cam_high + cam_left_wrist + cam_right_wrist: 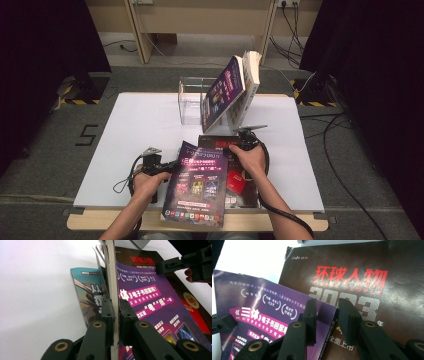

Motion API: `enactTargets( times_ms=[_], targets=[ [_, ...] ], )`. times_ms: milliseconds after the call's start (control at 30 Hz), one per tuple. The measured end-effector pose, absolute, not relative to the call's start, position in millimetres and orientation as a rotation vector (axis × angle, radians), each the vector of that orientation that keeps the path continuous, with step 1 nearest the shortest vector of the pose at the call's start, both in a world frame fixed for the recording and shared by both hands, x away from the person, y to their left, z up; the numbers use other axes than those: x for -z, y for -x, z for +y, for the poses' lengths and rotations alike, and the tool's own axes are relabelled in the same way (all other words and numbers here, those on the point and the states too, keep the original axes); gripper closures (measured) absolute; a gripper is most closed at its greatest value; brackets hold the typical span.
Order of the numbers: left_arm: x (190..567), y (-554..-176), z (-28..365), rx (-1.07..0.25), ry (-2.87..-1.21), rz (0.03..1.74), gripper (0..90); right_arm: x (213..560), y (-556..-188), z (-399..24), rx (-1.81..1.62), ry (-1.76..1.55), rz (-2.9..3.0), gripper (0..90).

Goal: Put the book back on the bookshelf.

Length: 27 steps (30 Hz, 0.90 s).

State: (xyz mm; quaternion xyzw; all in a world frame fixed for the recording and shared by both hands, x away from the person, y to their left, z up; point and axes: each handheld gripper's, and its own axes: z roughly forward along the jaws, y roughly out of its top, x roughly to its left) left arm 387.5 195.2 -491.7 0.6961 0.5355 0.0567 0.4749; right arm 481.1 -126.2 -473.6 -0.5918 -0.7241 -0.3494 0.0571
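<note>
Purple magazine clamped in left gripper, hiding much of dark magazine; right gripper apart.

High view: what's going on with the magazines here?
A person works two handheld grippers at a white table. The left gripper is clamped on the edge of a purple magazine, lifting it off a dark magazine underneath. The right gripper straddles the purple magazine's top corner, jaws not yet pressing. Two more magazines lean in a clear stand at the back.
</note>
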Motion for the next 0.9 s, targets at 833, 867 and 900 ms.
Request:
enactTargets(
  times_ms=[833, 867, 900],
  targets=[
    [492.0, -388.2, 194.7, -0.146, -1.714, 1.323, 82.9, 473.3, -478.5, -126.3, 1.035, 1.804, -2.192, 74.4],
    [492.1, -388.4, 194.8, -0.146, -1.715, 1.323, 82.8, 472.7, -478.4, -126.4, 1.042, 1.8, -2.193, 75.2],
    [492.1, -388.4, 194.9, -0.147, -1.716, 1.325, 82.7, 471.6, -478.0, -126.2, 1.051, 1.799, -2.195, 75.9]
  ],
)
